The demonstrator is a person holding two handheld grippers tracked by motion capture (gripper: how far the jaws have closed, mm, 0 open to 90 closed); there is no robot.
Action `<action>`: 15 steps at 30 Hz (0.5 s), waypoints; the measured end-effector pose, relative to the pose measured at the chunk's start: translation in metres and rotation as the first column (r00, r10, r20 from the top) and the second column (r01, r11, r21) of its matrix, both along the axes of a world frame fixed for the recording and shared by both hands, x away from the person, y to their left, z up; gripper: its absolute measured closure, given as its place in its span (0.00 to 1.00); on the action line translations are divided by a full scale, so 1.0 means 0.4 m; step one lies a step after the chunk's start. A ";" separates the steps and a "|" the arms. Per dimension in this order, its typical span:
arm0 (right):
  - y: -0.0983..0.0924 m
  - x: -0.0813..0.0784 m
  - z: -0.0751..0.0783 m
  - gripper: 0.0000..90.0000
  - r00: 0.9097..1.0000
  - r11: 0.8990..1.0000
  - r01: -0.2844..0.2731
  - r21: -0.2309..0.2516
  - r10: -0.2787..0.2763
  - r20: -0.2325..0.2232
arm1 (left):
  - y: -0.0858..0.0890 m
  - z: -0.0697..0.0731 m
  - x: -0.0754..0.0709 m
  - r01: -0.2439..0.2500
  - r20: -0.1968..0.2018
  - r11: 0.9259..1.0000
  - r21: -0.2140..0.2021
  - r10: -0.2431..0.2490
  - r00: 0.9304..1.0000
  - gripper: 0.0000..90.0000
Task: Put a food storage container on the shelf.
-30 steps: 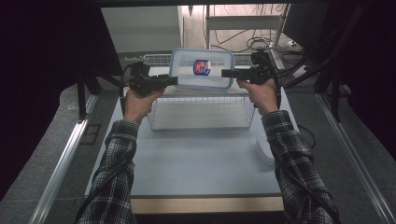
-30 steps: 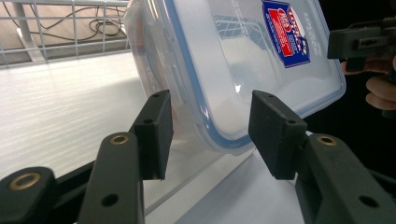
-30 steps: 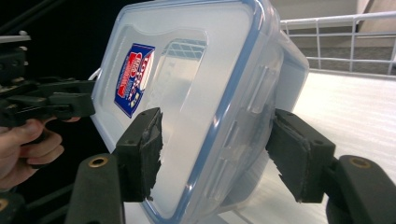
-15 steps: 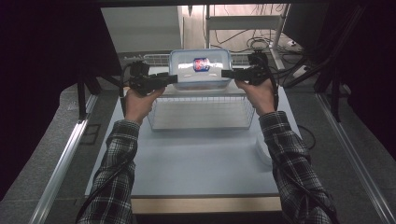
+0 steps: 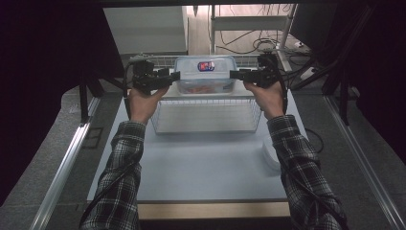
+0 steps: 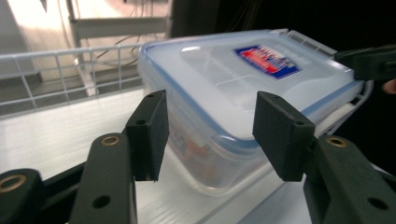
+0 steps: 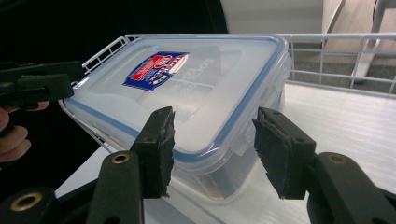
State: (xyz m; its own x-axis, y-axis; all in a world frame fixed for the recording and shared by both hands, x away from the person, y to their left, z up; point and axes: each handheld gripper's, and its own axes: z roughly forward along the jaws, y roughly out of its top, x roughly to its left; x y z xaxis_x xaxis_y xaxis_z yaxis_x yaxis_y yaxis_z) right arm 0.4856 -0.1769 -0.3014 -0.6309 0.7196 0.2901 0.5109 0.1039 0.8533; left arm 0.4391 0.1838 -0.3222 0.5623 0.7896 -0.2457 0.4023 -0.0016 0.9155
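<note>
- High view: one clear plastic container point(image 5: 205, 74), two grippers, two wire baskets and one white lid-like piece point(image 5: 271, 152) on the pale surface point(image 5: 206, 167).
- The left gripper point(image 5: 173, 75) sits at the container's left end, and the right gripper point(image 5: 234, 74) at its right end; each is carried by a hand with a plaid sleeve.
- The container is a rounded rectangular box with see-through walls, a frosted snap-on lid edged with a blue seal, and one red-and-blue label point(image 5: 206, 66) on top. Something orange-brown shows faintly through its wall.
- Its long axis runs left to right across the surface, from one gripper to the other, with the lid facing up and roughly level.
- It sits at the far middle of the surface, above the far edge of the near wire basket point(image 5: 207, 115); the second wire basket point(image 5: 163, 61) shows behind it. Whether it rests on anything I cannot tell.
- Left gripper view: the fingers point(image 6: 148, 133) stand spread on either side of the container's point(image 6: 243, 98) near end, and contact with the pads cannot be made out.
- Right gripper view: the fingers point(image 7: 159, 149) have just been closing and bracket the corner of the container point(image 7: 196, 93), with a gap visible at the right pad.
</note>
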 end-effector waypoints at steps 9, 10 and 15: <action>-0.030 -0.090 -0.013 0.95 0.986 0.997 -0.059 -0.054 0.067 0.152 | -0.007 -0.033 -0.065 0.108 -0.024 0.990 0.092 -0.106 0.994 0.86; -0.030 -0.097 -0.022 0.98 0.984 0.996 -0.075 -0.050 0.082 0.155 | -0.007 -0.033 -0.065 0.108 -0.024 0.990 0.092 -0.106 0.994 0.89; 0.000 -0.097 -0.053 1.00 0.981 0.986 -0.105 -0.126 0.123 0.147 | -0.023 -0.060 -0.047 0.104 -0.052 0.990 0.094 -0.099 0.994 0.94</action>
